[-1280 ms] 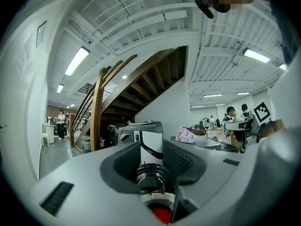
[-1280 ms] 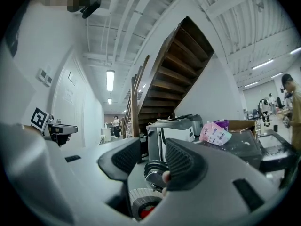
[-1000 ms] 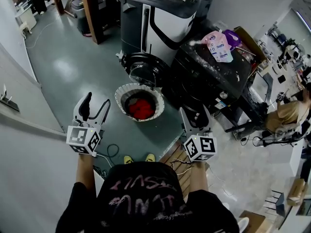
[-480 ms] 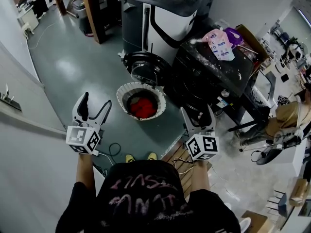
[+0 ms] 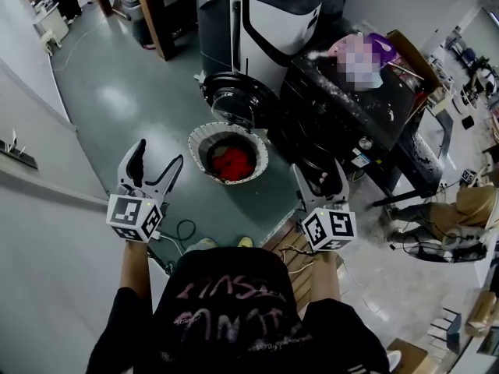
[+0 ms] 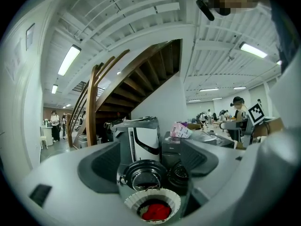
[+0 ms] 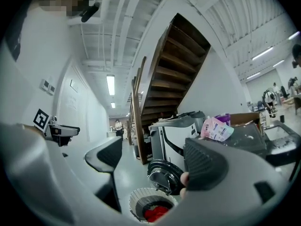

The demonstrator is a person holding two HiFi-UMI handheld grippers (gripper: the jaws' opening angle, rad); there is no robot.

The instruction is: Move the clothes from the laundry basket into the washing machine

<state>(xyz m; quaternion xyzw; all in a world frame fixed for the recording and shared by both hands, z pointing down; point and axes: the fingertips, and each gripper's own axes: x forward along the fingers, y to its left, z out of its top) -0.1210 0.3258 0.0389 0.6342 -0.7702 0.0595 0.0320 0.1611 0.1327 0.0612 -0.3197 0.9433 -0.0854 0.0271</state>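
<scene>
A white laundry basket (image 5: 201, 137) stands on the grey floor with red clothes (image 5: 235, 164) inside. Behind it is the white and black washing machine (image 5: 269, 26), its round door (image 5: 234, 100) swung open toward the basket. My left gripper (image 5: 156, 159) hovers left of the basket; its jaws have just been opening and hold nothing. My right gripper (image 5: 318, 174) hovers to the basket's right, jaws also just opened and empty. The left gripper view frames the basket (image 6: 136, 202) and clothes (image 6: 155, 212) between the pads (image 6: 101, 166). The right gripper view shows the basket (image 7: 137, 202) low between its pads (image 7: 207, 166).
A black machine (image 5: 343, 115) with a detergent pouch on top stands right of the washer. A cable (image 5: 184, 231) and a wooden pallet (image 5: 290, 257) lie near my feet. A white wall (image 5: 39, 232) runs along the left; a wooden stair post (image 5: 152, 18) rises behind.
Both grippers have moved a little forward toward the basket, and both pairs of jaws stand wider than a second ago. The basket and clothes have not moved.
</scene>
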